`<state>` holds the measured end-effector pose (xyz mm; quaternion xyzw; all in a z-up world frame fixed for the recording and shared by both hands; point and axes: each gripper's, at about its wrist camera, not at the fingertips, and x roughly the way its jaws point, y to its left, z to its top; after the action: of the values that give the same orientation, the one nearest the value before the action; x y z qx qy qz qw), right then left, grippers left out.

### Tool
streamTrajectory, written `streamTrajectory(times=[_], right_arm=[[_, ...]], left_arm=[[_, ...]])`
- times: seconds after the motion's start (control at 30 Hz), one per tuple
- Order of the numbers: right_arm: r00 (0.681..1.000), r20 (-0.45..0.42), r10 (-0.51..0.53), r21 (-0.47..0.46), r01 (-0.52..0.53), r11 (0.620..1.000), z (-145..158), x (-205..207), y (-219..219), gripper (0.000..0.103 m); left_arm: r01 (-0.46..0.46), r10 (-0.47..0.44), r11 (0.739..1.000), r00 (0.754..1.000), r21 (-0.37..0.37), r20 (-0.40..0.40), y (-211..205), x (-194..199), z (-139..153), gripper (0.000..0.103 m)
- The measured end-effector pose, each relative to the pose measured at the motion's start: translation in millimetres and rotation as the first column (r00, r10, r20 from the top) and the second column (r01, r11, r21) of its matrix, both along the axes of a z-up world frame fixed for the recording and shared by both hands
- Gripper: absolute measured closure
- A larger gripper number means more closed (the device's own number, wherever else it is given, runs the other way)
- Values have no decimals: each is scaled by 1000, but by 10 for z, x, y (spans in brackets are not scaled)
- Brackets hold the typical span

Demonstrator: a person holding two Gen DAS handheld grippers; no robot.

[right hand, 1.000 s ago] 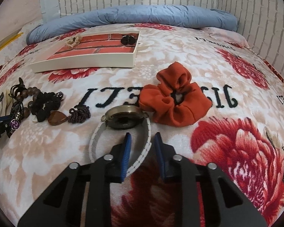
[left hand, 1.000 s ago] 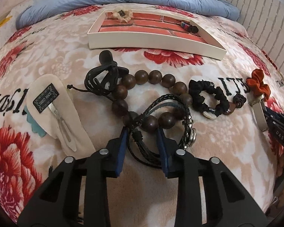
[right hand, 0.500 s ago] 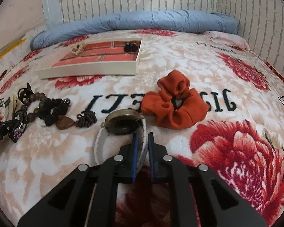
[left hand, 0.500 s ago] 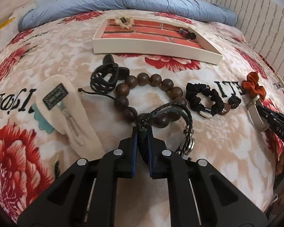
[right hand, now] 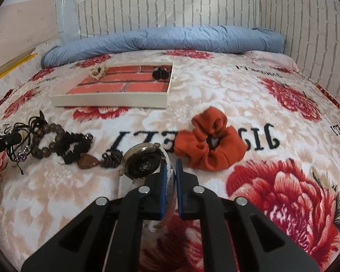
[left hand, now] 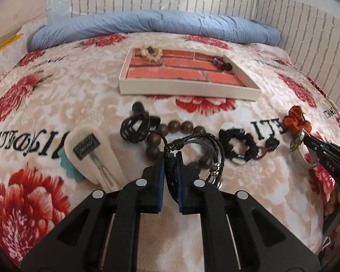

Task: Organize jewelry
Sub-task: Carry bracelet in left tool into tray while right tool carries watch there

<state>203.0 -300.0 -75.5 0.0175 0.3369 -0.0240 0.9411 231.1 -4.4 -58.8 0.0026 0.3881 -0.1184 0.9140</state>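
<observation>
Little can be read here. The right hand-held gripper (left hand: 306, 139), seen from the left wrist view, bears the white letters "DAS" on its black body. A small black label (left hand: 86, 146) on the cream felt hair-clip card (left hand: 91, 156), near the left edge of the bed, carries pale lettering too blurred to read. The floral blanket (right hand: 249, 95) on the bed has large black words woven into it; they appear reversed or upside down, one between the watch and the orange scrunchie (right hand: 209, 145), others toward the blanket's left and right edges, and none reads with certainty.
</observation>
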Motion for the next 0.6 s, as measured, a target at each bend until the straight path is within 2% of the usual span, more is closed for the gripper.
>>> streamTrajectory(times=[0.27, 0.47, 0.6], right_arm=[[998, 55, 19, 28, -21, 999, 267, 218, 69, 95], [995, 93, 25, 45, -29, 999, 478, 756, 160, 95], [995, 102, 21, 55, -27, 998, 579, 1286, 235, 95]], left_arm=[[-5, 5, 1000, 999, -15, 48, -94, 230, 257, 95], [-20, 20, 1000, 993, 1, 114, -216, 664, 541, 95], [-24, 17, 999, 986, 36, 165, -349, 1070, 713, 95]])
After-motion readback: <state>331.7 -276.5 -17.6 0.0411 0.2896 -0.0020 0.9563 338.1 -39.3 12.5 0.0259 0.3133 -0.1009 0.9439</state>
